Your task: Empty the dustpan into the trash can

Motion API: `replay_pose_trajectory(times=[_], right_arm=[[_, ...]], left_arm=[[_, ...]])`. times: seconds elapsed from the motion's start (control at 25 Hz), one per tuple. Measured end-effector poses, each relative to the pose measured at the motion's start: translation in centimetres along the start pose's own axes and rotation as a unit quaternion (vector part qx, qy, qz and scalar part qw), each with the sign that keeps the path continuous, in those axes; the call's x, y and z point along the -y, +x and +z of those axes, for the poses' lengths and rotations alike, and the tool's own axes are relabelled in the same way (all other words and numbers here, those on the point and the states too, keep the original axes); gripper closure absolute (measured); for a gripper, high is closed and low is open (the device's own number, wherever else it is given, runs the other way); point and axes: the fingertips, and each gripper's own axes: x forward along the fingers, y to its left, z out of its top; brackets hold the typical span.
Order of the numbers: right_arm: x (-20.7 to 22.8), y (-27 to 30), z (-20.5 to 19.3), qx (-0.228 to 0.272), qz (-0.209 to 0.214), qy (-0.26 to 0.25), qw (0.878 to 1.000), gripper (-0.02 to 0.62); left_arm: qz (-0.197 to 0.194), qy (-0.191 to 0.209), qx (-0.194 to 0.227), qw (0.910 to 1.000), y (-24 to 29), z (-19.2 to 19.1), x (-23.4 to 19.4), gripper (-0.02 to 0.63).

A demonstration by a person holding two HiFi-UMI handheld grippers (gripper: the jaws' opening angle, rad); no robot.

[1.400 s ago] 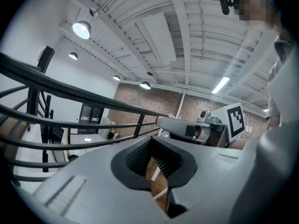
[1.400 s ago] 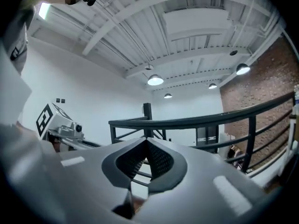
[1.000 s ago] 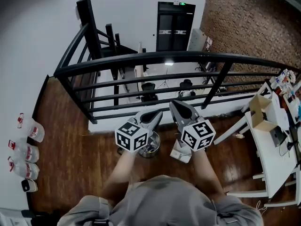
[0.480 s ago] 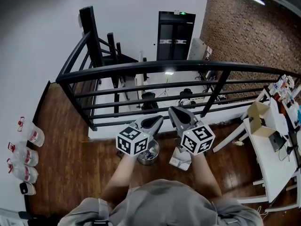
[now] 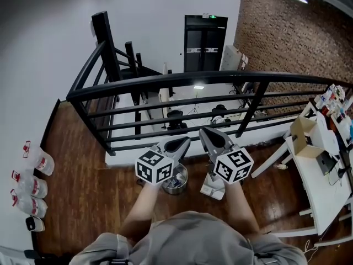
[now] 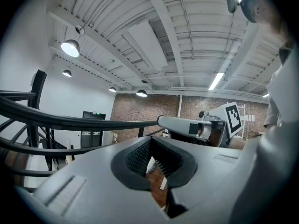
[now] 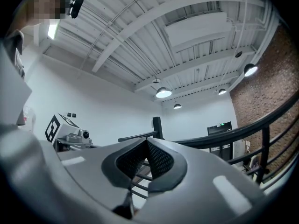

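Head view: trash can under left gripper, jaws together.

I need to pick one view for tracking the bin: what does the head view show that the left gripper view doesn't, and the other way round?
Only the head view: the metal trash can on the wooden floor below the left gripper, a white object beside it below the right gripper, bottles and a white table. Only the left gripper view: the beamed white ceiling and a close look at its own jaws, shut and empty. Both: the black railing, the brick wall and the right gripper.
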Motion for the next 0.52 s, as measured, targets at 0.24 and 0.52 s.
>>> replay_pose_trajectory(times=[0.24, 0.52], right_arm=[[-0.2, -1.0, -0.1, 0.001, -0.004, 0.002, 1.000, 0.595], [0.1, -1.5, -0.2, 0.003, -0.009, 0.006, 1.000, 0.595]], left_arm=[[-0.005, 0.001, -0.003, 1.0000, 0.0, -0.2, 1.0, 0.600], [-0.012, 0.007, -0.006, 0.9999, 0.3, -0.2, 1.7, 0.600]])
